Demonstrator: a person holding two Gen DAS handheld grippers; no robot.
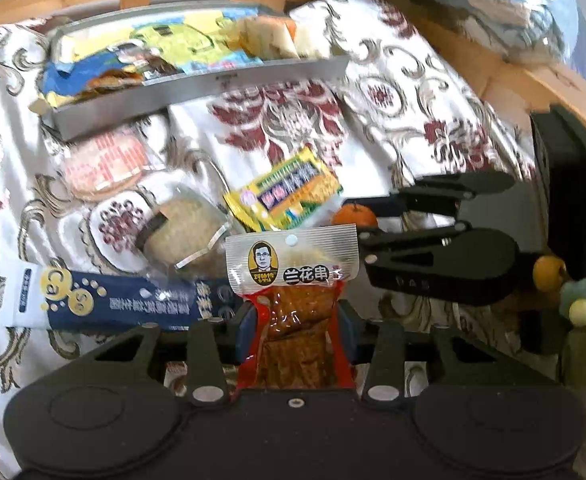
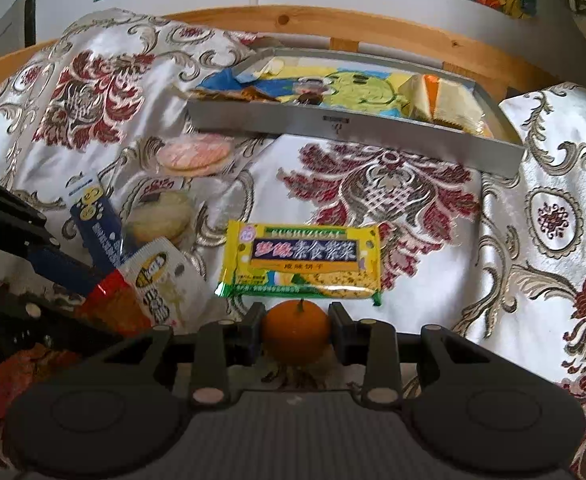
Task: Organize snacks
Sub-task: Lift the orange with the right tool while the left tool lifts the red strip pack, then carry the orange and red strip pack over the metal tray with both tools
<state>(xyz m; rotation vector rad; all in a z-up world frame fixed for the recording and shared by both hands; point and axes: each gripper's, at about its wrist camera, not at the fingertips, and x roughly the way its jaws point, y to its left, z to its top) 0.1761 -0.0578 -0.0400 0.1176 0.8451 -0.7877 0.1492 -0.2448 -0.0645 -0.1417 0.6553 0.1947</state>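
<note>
Outside the tray lie one yellow cracker packet (image 2: pixel 301 262), one navy stick packet (image 1: pixel 109 300), one pink round cake (image 2: pixel 195 156), one pale round cake (image 2: pixel 161 218) and one tangerine (image 2: pixel 296 336), all on the patterned cloth (image 2: pixel 533 240). The left gripper (image 1: pixel 295 320) points toward the tray, its fingers clamped on one red tofu snack pouch (image 1: pixel 293 300); the right gripper (image 2: pixel 296 330) sits low, fingers touching the tangerine's sides. The one grey tray (image 2: pixel 353 128) holds several yellow, blue and orange snack packets, too overlapped to count.

Bare cloth (image 2: pixel 433 264) before grey tray (image 2: pixel 357 130)
</note>
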